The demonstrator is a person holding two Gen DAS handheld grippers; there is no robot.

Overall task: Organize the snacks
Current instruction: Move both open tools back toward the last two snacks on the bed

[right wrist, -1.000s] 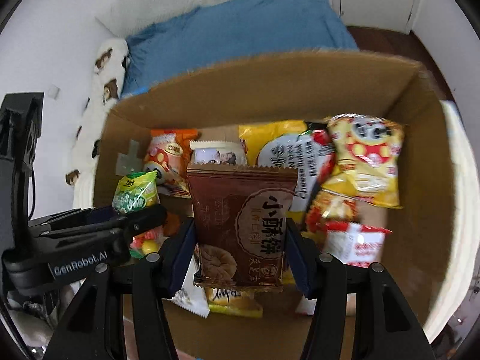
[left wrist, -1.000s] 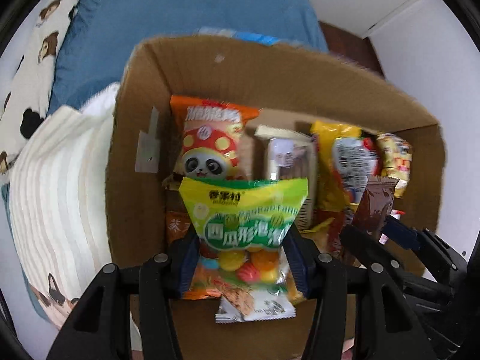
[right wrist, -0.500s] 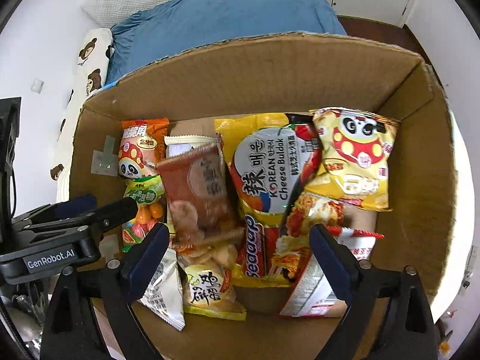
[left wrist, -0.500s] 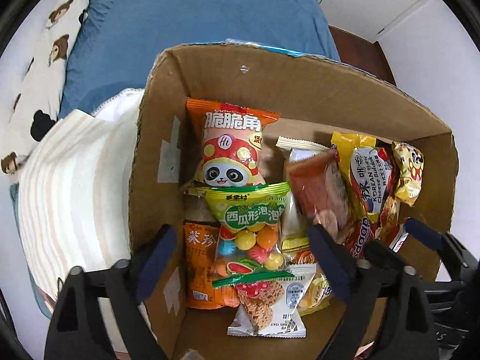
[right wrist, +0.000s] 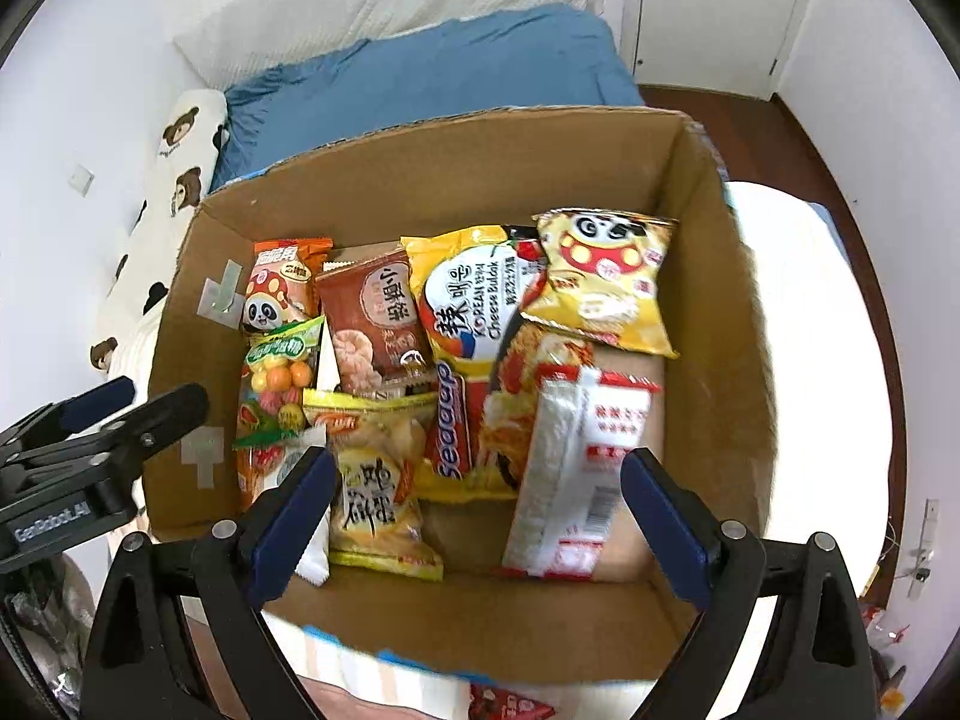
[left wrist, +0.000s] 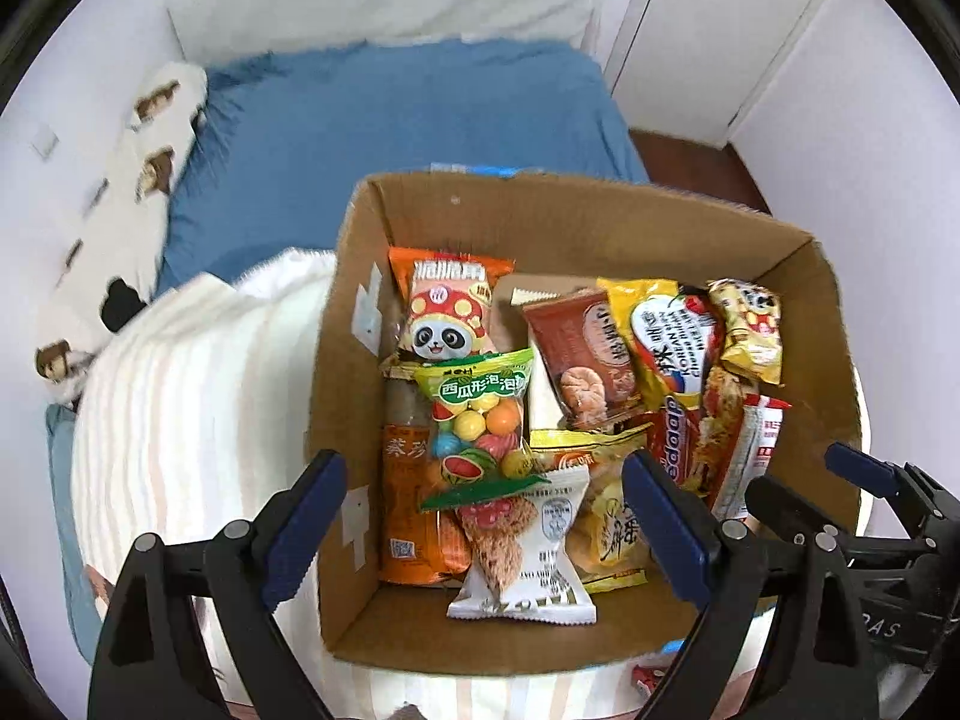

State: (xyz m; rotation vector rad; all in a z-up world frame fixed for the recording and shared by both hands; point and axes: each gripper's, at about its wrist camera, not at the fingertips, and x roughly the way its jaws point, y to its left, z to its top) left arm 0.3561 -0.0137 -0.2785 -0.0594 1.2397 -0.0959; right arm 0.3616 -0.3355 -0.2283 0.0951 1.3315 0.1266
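Note:
An open cardboard box (left wrist: pixel 588 222) (right wrist: pixel 456 168) on the bed holds several snack packets. A green candy bag (left wrist: pixel 480 420) (right wrist: pixel 279 378) lies at the left on the orange panda bag (left wrist: pixel 447 306). A brown biscuit packet (left wrist: pixel 579 354) (right wrist: pixel 375 318) lies beside them. The yellow Korean noodle pack (right wrist: pixel 480 312) and the yellow panda bag (right wrist: pixel 600 282) lie at the right. My left gripper (left wrist: pixel 486 522) is open and empty above the box's near edge. My right gripper (right wrist: pixel 474 516) is open and empty, also above the near edge.
The box rests on a striped white blanket (left wrist: pixel 180 408) on a bed with a blue sheet (left wrist: pixel 390 120). A bear-print pillow (right wrist: pixel 180 138) lies by the left wall. A red packet (right wrist: pixel 510 705) lies just outside the box's near edge.
Both grippers opened and let go: the green candy bag and the brown biscuit packet dropped into the box. Both grippers then pulled back and up from the box.

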